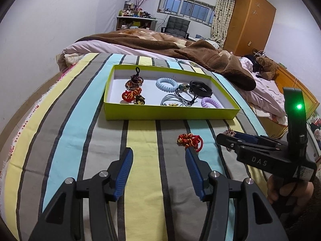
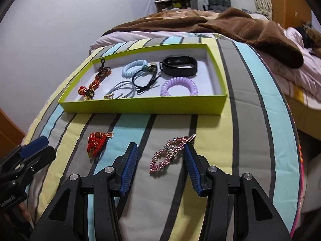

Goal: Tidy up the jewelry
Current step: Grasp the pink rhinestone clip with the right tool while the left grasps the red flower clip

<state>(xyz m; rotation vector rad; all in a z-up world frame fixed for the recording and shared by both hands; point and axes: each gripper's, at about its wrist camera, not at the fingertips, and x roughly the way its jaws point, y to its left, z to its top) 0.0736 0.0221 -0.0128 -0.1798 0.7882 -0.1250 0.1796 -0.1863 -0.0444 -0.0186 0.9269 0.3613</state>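
A lime-green tray (image 1: pixel 170 114) (image 2: pixel 140 105) lies on the striped bedspread and holds several hair ties, bracelets and a black band (image 2: pixel 179 64). A red and gold bracelet (image 1: pixel 189 140) (image 2: pixel 96 141) lies on the spread in front of the tray. A pink rhinestone hair clip (image 2: pixel 169 153) lies to its right. My left gripper (image 1: pixel 158 160) is open, its right fingertip just below the red bracelet. My right gripper (image 2: pixel 160 154) is open, its fingers on either side of the pink clip. In the left wrist view the right gripper (image 1: pixel 236 138) comes in from the right over the clip (image 1: pixel 230 133).
A brown blanket (image 1: pixel 200 54) is heaped on the bed behind the tray. A teddy bear (image 1: pixel 266 66) sits at the far right. The bedspread (image 1: pixel 140 140) drops off at the right edge (image 2: pixel 289 140). A wall runs along the left.
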